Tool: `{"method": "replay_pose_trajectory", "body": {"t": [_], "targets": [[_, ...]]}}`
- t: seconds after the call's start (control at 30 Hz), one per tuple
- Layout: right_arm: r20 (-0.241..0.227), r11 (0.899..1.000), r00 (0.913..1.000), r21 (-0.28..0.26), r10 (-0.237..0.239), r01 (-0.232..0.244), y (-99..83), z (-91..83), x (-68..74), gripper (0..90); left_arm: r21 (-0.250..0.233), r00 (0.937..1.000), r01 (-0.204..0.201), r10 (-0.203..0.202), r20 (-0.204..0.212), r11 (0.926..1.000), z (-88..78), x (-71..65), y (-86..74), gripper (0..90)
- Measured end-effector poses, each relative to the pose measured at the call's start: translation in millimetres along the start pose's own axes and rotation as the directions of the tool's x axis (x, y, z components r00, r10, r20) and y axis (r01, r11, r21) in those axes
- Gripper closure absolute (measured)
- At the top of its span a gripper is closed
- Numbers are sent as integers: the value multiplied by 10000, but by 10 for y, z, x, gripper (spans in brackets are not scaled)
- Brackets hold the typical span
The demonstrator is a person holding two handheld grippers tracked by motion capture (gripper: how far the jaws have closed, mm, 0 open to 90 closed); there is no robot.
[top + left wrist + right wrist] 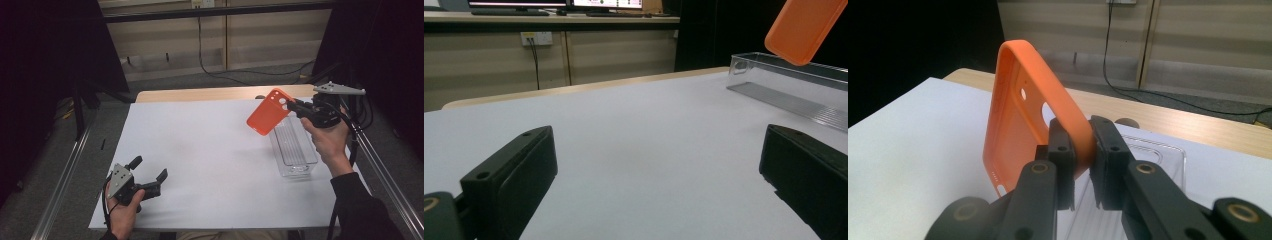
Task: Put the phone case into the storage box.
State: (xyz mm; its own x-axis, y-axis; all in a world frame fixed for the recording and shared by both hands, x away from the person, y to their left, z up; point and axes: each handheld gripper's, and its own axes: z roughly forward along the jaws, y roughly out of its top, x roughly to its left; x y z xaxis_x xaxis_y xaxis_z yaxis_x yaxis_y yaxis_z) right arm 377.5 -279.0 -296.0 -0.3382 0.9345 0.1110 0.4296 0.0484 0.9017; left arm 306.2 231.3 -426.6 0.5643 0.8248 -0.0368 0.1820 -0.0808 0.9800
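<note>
An orange phone case (268, 112) hangs in the air over the far end of a clear plastic tray (295, 150), at the right of the white table. My right gripper (296, 107) is shut on the case's edge; in the right gripper view both pads (1064, 150) pinch the orange rim (1048, 95), with the tray (1168, 155) below. My left gripper (150, 172) rests near the table's front left corner, held by a hand, its jaws wide apart with nothing between them. In the left gripper view the case (804, 27) floats above the tray (794, 85) at the upper right.
The white sheet (210, 150) covers most of the table, with a strip of wooden top (200, 94) at the far edge. Metal rails (65, 180) run along both sides. Cables (215, 70) hang by the far wall. A sleeve (360, 210) enters at the bottom right.
</note>
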Motion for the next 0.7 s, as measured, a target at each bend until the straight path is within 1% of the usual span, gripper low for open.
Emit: {"method": "replay_pose_trajectory", "body": {"t": [0.03, 0.13, 0.17, 0.2, 0.23, 0.3, 0.37, 0.43, 0.5, 0.53, 0.57, 0.6, 0.7], "targets": [[31, 10000, 10000, -23, -19, 19, 3, -3, -13, 802, -10, 10000, 20, -20, 4, 10000, 0, 1, 1, 19], [125, 10000, 9999, -8, -88, 88, 15, -22, -42, 802, 97, 9991, 409, -410, 56, 9991, -3, 3, -7, 20], [126, 9999, 9999, -47, -95, 96, 19, -29, -52, 802, 98, 9991, 415, -415, 64, 9991, -1, 0, -9, 20], [180, 9999, 9998, -42, -103, 104, 24, -36, -63, 802, 108, 9993, 349, -350, 93, 9993, -1, 3, -8, 20], [232, 9999, 9996, -25, -138, 139, 28, -42, -74, 802, 89, 9992, 386, -386, 46, 9992, 1, 2, -9, 21], [343, 9999, 9993, 19, -143, 143, 38, -46, -98, 802, 176, 9996, 267, -267, 5, 9995, 3, 7, -15, 21], [466, 9997, 9987, 75, -227, 223, 45, -39, -127, 802, 183, 9997, 244, -244, 6, 9995, 6, 1, -15, 21], [543, 9998, 9983, 89, -202, 197, 54, -36, -159, 802, 96, 9997, 232, -233, 21, 9997, -1, -4, -7, 21], [619, 9997, 9978, 81, -242, 238, 68, -36, -187, 802, 118, 9998, 210, -211, 48, 9997, -1, -7, -6, 21], [643, 9997, 9976, 76, -251, 247, 76, -35, -196, 802, 96, 9999, 120, -120, -43, 9999, -1, -15, -7, 22], [717, 9996, 9970, 82, -289, 284, 84, -33, -204, 802, 125, 10000, 68, -68, 13, 9999, -4, -15, -6, 21], [756, 9994, 9966, 112, -329, 321, 91, -31, -215, 802, 131, 9999, 137, -138, 88, 9998, -1, -20, -5, 21], [853, 9989, 9954, 212, -441, 425, 105, -22, -241, 802, 164, 9999, 40, -42, 94, 9999, 2, -27, -2, 21]]}}
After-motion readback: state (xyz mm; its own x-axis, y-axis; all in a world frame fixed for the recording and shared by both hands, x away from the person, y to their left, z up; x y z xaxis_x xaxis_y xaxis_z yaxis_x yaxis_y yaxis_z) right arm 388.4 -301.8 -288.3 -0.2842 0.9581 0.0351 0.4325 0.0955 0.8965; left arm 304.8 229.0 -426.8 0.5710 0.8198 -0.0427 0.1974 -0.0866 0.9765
